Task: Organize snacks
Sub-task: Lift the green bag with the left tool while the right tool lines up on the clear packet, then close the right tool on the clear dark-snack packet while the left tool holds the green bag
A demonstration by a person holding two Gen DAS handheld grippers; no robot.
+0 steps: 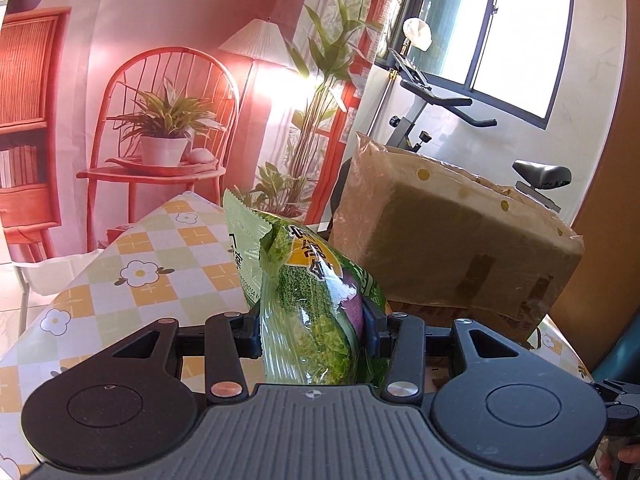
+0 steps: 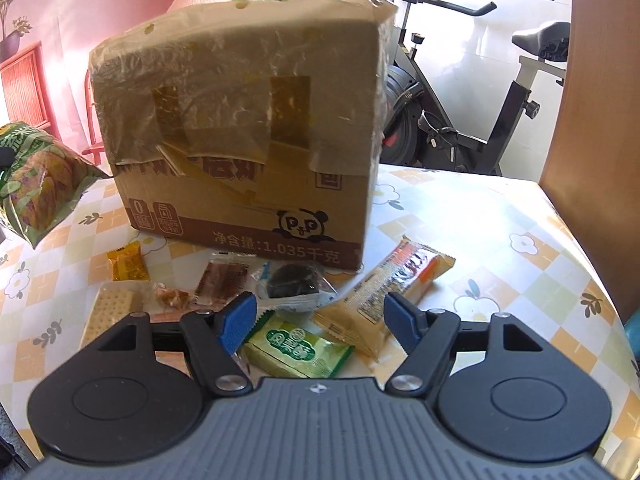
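Note:
My left gripper is shut on a green snack bag and holds it upright above the table, left of the taped cardboard box. The bag also shows at the left edge of the right wrist view. My right gripper is open and empty, low over several small snacks in front of the box: a green packet, a beige long bar, a dark cookie pack, a brown packet, a yellow packet and a cracker.
The table has a checked floral cloth. An exercise bike stands behind the table to the right. A printed room backdrop hangs behind the left side. A wooden panel is at the far right.

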